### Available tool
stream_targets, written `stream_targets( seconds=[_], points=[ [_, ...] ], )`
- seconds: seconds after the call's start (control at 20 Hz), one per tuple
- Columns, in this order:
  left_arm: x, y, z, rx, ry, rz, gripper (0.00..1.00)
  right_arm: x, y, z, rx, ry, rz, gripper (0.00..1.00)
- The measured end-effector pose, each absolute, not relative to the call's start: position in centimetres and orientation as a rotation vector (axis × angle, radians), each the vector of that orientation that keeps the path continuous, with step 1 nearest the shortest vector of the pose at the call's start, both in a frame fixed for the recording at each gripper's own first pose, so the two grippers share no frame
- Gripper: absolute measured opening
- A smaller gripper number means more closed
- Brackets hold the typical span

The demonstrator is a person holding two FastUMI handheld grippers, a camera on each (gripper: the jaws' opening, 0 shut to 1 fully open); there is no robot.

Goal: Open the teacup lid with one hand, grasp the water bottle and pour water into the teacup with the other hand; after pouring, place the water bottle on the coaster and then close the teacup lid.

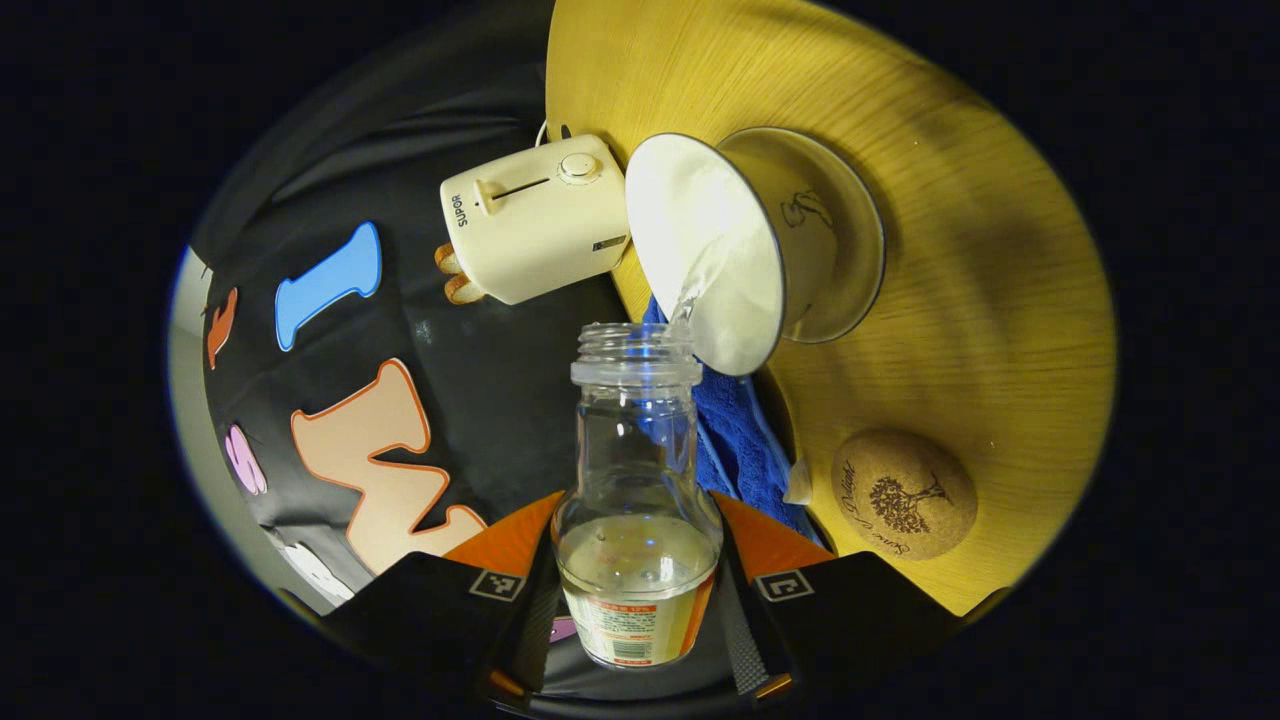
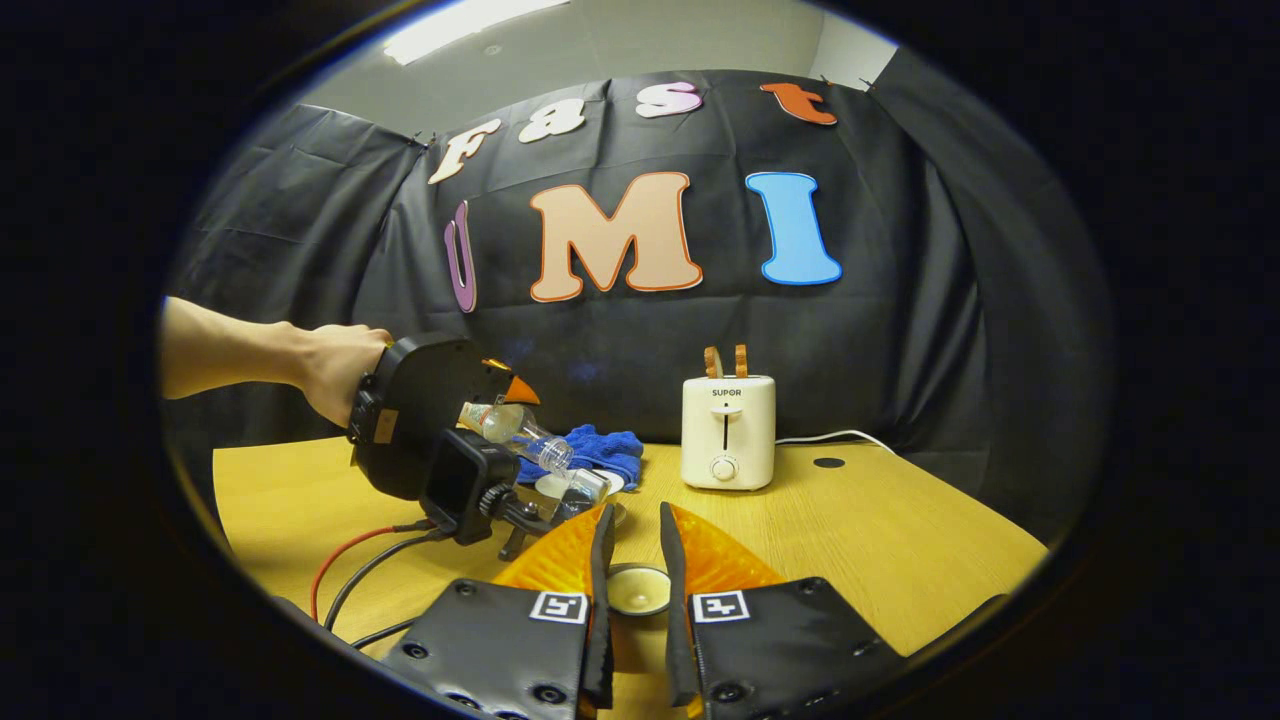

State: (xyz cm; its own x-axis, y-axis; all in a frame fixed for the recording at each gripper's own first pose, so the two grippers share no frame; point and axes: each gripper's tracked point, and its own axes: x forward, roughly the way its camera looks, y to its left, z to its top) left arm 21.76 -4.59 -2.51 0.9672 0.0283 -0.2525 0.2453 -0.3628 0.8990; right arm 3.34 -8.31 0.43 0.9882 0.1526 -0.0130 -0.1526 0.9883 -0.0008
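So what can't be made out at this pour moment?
- Water level in the teacup: left gripper view, rim faces sideways.
- Teacup in right gripper view: hidden behind the left gripper and water bottle.
- Lid knob: right gripper's fingers cover it.

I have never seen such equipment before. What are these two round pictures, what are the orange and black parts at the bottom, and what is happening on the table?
A person holds a two-finger gripper in each hand, and a camera rides on each one. The orange and black parts are that gripper's own fingers.

In the left gripper view, the left gripper is shut on a clear water bottle, tipped so that water runs into the white teacup. The picture looks turned because the camera tilts with the hand.

In the right gripper view, the right gripper holds the teacup lid and sees the other hand pouring.

On the wooden table there are also a cork coaster, a blue cloth and a toaster.
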Motion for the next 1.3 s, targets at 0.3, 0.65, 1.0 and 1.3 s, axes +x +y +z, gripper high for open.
stream_targets(
  seconds=[0.3,0.65,1.0,1.3],
  points=[
    [21.7,-4.9,-2.2,1.965,0.188,-0.229,0.68,3.2,-8.4,0.4,-0.001,0.014,0.156,0.24],
    [21.8,-5.2,-2.0,1.998,0.172,-0.232,0.68,3.3,-8.4,0.4,-0.001,0.014,0.159,0.24],
    [21.9,-4.9,-2.1,1.986,0.175,-0.234,0.68,3.3,-8.4,0.4,-0.001,0.014,0.159,0.24],
    [21.9,-4.6,-3.3,1.878,0.195,-0.256,0.67,3.3,-8.5,0.4,-0.002,0.013,0.159,0.24]
  ],
)
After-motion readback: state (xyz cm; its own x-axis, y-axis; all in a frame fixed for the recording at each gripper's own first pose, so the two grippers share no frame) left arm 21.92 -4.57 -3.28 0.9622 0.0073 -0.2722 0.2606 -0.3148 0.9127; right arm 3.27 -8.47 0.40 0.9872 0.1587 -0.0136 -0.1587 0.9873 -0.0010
